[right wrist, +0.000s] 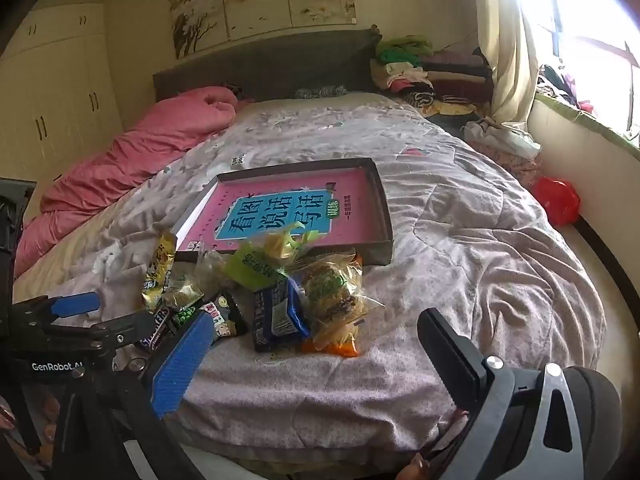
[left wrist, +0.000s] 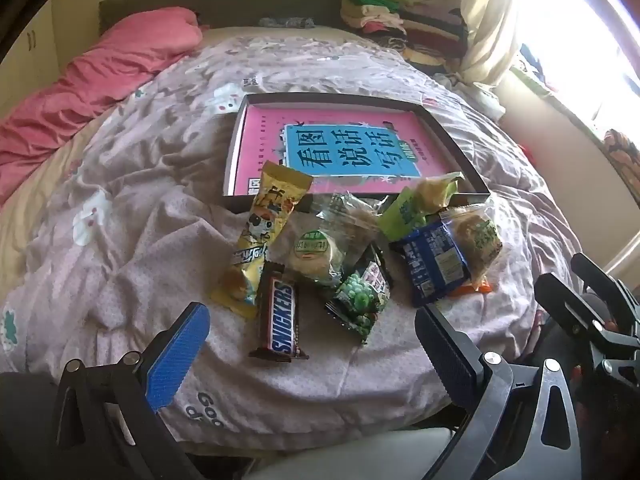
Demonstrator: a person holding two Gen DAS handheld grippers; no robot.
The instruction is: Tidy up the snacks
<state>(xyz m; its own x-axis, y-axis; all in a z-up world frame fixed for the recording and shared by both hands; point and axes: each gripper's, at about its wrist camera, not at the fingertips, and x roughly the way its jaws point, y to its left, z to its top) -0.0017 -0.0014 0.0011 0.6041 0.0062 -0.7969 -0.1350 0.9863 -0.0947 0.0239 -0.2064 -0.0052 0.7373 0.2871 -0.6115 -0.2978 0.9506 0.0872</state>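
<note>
Snack pile centre frame in the left wrist view, on the quilt just below the tray's near edge. Snickers bar (left wrist: pixel 279 314) lowest, nearest the tools; yellow cartoon packet (left wrist: pixel 264 236) to its upper left, its top leaning over the tray rim. Green pea bag (left wrist: pixel 362 300) just right of the bar; clear pastry pack (left wrist: pixel 320 248) above it; blue packet (left wrist: pixel 434 266) and a clear bag of breaded pieces (left wrist: pixel 476 244) at right, overlapping.

Shallow tray (left wrist: pixel 452 138) with pink book inside, upper centre; no snack fully in it yet.

Left gripper (left wrist: pixel 312 344) hangs released, jaws wide, empty, short of the bar. Right gripper (right wrist: pixel 316 360) likewise spread, empty, lower centre of its view.

Judgement: start with the bar. It lies free and flat. Close across its narrow width, lift clear before crossing the rim. Soft quilt (left wrist: pixel 132 216) may bunch under the fingers.
</note>
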